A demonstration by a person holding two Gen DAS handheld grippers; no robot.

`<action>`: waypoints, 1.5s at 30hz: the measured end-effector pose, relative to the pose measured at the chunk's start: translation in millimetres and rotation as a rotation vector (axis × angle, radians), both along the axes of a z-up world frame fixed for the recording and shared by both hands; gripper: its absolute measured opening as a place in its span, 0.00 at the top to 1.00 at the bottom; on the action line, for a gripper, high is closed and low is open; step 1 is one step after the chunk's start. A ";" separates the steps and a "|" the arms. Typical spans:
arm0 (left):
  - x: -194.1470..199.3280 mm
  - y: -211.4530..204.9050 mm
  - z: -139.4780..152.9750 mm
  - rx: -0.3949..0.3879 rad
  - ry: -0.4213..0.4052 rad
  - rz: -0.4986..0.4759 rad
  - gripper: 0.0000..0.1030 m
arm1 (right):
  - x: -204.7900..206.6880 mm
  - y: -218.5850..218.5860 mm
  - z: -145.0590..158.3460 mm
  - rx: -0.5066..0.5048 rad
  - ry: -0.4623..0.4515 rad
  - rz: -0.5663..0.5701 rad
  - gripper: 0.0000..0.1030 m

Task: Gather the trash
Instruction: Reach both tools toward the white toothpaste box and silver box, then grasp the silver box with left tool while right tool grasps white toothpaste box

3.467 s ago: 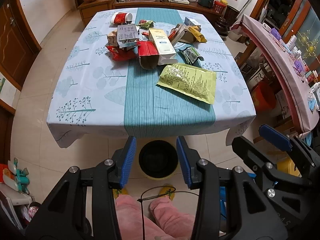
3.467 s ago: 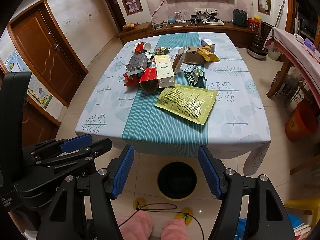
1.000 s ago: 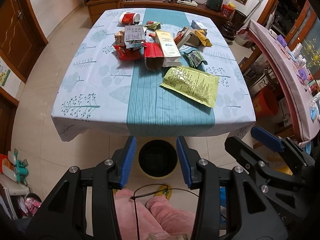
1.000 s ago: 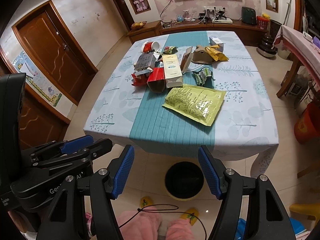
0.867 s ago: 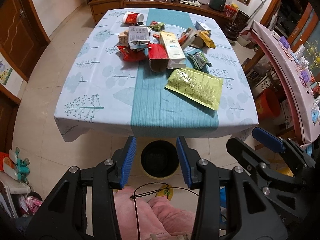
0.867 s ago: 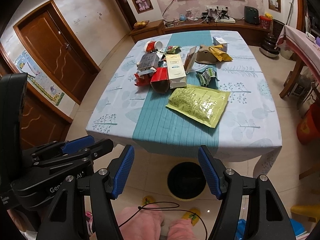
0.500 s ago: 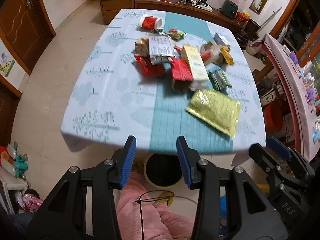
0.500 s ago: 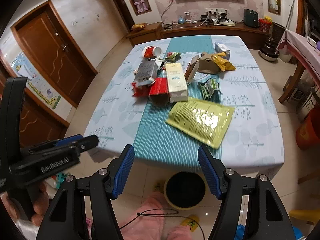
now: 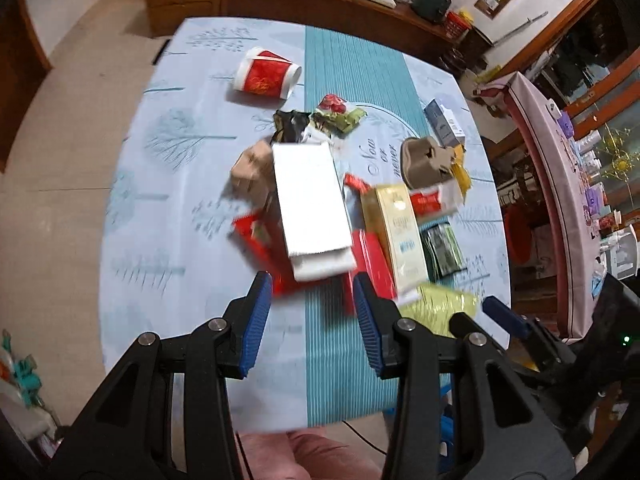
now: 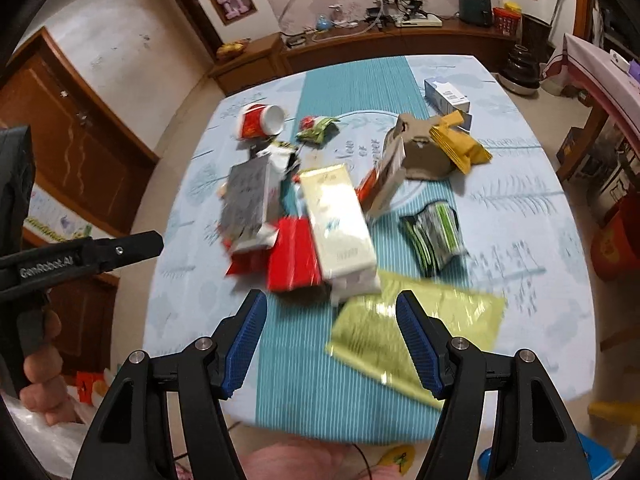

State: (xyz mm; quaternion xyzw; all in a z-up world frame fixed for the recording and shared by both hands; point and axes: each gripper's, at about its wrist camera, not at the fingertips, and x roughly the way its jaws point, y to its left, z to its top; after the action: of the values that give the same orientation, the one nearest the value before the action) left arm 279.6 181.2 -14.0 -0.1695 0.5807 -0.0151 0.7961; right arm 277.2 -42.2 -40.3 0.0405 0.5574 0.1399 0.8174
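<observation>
Trash lies piled on the table [image 9: 160,240]: a red paper cup [image 9: 267,77], a white flat box [image 9: 312,200], a cream carton [image 9: 398,232], a red box [image 9: 374,264], a green sachet [image 9: 442,250] and a yellow-green pouch [image 10: 420,328]. My left gripper [image 9: 310,282] hovers open and empty just short of the white box's near end. My right gripper [image 10: 330,302] hangs open, wider, above the teal runner [image 10: 344,380], with the cream carton [image 10: 340,224] and red box [image 10: 294,258] just beyond its tips and the pouch by its right finger. The view is blurred by motion.
Brown cardboard [image 10: 420,152], a yellow packet [image 10: 460,146] and a small blue-white box [image 10: 446,96] lie at the far right of the pile. A sideboard [image 10: 380,44] runs along the back wall. A pink-covered side table [image 9: 560,184] and an orange bucket [image 10: 616,248] stand right.
Both grippers have swept forward from the floor side to above the table. The black bin under the table edge has dropped out of sight. Neither pair of jaws has changed its opening.
</observation>
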 end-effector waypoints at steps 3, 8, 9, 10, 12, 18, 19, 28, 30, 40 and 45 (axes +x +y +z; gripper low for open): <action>34.2 4.8 -20.7 -0.019 0.057 -0.017 0.63 | 33.5 9.7 -20.7 0.003 0.028 -0.013 0.32; 72.4 -5.9 -47.0 -0.009 0.102 -0.070 0.51 | 78.8 25.2 -52.5 -0.039 0.053 -0.013 0.26; 76.4 -9.1 -49.5 -0.005 0.105 -0.083 0.45 | 80.2 25.7 -56.2 -0.044 0.057 -0.012 0.26; 79.3 -12.8 -53.7 0.001 0.109 -0.098 0.36 | 85.9 26.9 -61.5 -0.046 0.065 -0.010 0.25; 88.4 -19.9 -61.8 0.016 0.128 -0.116 0.36 | 94.0 28.7 -70.8 -0.054 0.077 -0.013 0.25; 108.0 -26.4 -78.8 0.091 0.151 -0.090 0.35 | 106.8 27.6 -88.7 -0.051 0.111 -0.029 0.25; 111.4 -27.4 -80.3 0.101 0.149 -0.092 0.35 | 109.0 26.4 -91.7 -0.050 0.115 -0.034 0.25; 117.4 -23.4 -96.4 0.133 0.179 -0.087 0.35 | 109.4 31.0 -101.2 -0.025 0.130 -0.023 0.42; 114.3 -18.1 -100.5 0.134 0.194 -0.081 0.35 | 108.4 34.1 -100.1 -0.042 0.120 -0.017 0.42; 101.3 -7.8 -112.5 0.152 0.211 -0.082 0.37 | 93.0 29.1 -86.5 -0.040 0.091 -0.017 0.45; 96.4 -13.0 -107.1 0.175 0.189 -0.093 0.43 | 86.3 20.8 -72.2 -0.021 0.062 -0.049 0.46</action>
State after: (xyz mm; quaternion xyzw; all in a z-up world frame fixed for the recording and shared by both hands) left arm 376.0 168.2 -121.1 -0.0728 0.6594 0.0148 0.7481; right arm 363.5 -21.3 -112.5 0.0498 0.5827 0.1126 0.8033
